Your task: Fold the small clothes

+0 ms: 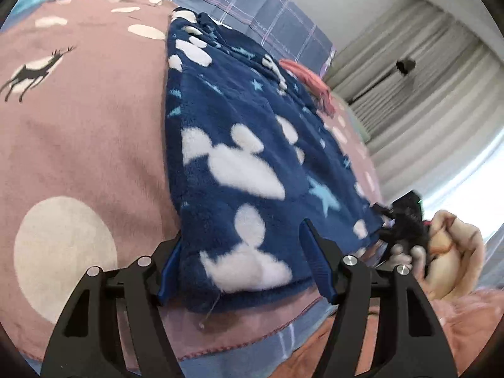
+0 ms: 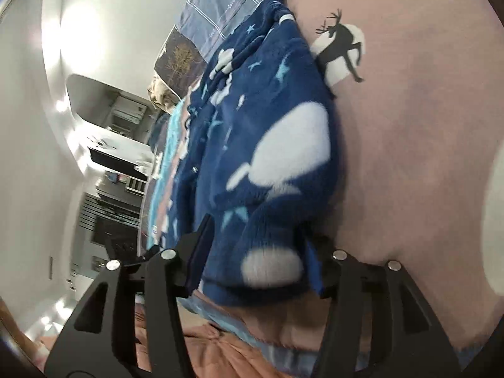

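A small navy fleece garment with white blobs and light blue stars lies on a pink blanket. My left gripper is wide open, its fingers straddling the garment's near hem. In the right wrist view the same garment lies bunched, and my right gripper is wide open with its fingers on either side of the near corner. The right gripper and the hand holding it also show in the left wrist view at the garment's right corner.
The pink blanket has white circles and a deer print. A plaid grey-blue bedcover lies beyond it, with a pink-red cloth at its edge. An orange quilt lies at the near side. Curtains hang at the right.
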`<state>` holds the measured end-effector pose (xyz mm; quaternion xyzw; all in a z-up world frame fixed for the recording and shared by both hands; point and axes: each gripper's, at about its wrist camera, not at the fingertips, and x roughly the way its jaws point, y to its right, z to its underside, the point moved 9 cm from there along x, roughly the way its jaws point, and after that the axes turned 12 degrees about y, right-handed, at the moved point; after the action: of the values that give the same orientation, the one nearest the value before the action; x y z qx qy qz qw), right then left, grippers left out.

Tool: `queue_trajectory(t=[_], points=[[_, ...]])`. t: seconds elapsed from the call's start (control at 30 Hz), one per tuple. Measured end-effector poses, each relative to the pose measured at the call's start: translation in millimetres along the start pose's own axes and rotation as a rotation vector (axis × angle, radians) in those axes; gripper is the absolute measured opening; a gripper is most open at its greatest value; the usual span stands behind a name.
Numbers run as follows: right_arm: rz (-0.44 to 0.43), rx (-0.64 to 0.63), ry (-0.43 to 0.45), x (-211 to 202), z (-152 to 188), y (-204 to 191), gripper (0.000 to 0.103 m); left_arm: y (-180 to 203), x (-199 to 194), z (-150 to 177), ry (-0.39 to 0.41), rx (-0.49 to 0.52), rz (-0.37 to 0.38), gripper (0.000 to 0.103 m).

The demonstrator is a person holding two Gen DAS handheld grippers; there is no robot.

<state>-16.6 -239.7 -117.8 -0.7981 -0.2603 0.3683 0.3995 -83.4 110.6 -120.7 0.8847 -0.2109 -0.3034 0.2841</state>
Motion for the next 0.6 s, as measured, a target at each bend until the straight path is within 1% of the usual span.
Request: queue_trajectory(t=[0.03, 0.07, 0.1, 0.13, 0.17, 0.2, 0.27, 0.37, 0.4, 0.53, 0.6], points=[[0.006, -0.007, -0.003, 4, -2, -2, 0.038, 0, 3, -4, 0.011, -0.005, 0.002, 0.055], [0.018, -0.015, -0.002, 2, -3, -3, 0.026, -1, 5, -6, 0.012, -0.002, -0.004, 0.028], [0.030, -0.015, 0.000, 3, -5, -2, 0.022, -2, 8, -6, 0.004, -0.008, -0.008, 0.019], [0.026, -0.004, 0.004, 3, -6, -4, 0.019, -1, 12, -9, 0.005, -0.019, -0.009, 0.018], [0.013, 0.006, 0.020, 1, -9, -7, 0.017, 2, 13, -12, 0.020, -0.006, -0.010, 0.016], [0.004, 0.000, 0.036, -2, -12, -10, 0.016, 7, 12, -16, 0.037, 0.019, -0.007, 0.016], [-0.019, -0.019, 0.074, -12, -16, -21, 0.014, 26, 2, -30, 0.097, 0.076, 0.022, 0.014], [-0.094, -0.051, 0.139, -28, -29, -48, 0.013, 62, -17, -57, 0.197, 0.149, 0.090, 0.013], [-0.137, -0.070, 0.164, -35, -33, -61, 0.013, 73, -24, -66, 0.227, 0.172, 0.107, 0.013], [-0.271, -0.144, 0.261, -55, -48, -102, 0.013, 98, -45, -89, 0.313, 0.202, 0.168, 0.012], [-0.298, -0.150, 0.290, -64, -54, -112, 0.013, 107, -58, -95, 0.350, 0.205, 0.188, 0.012]])
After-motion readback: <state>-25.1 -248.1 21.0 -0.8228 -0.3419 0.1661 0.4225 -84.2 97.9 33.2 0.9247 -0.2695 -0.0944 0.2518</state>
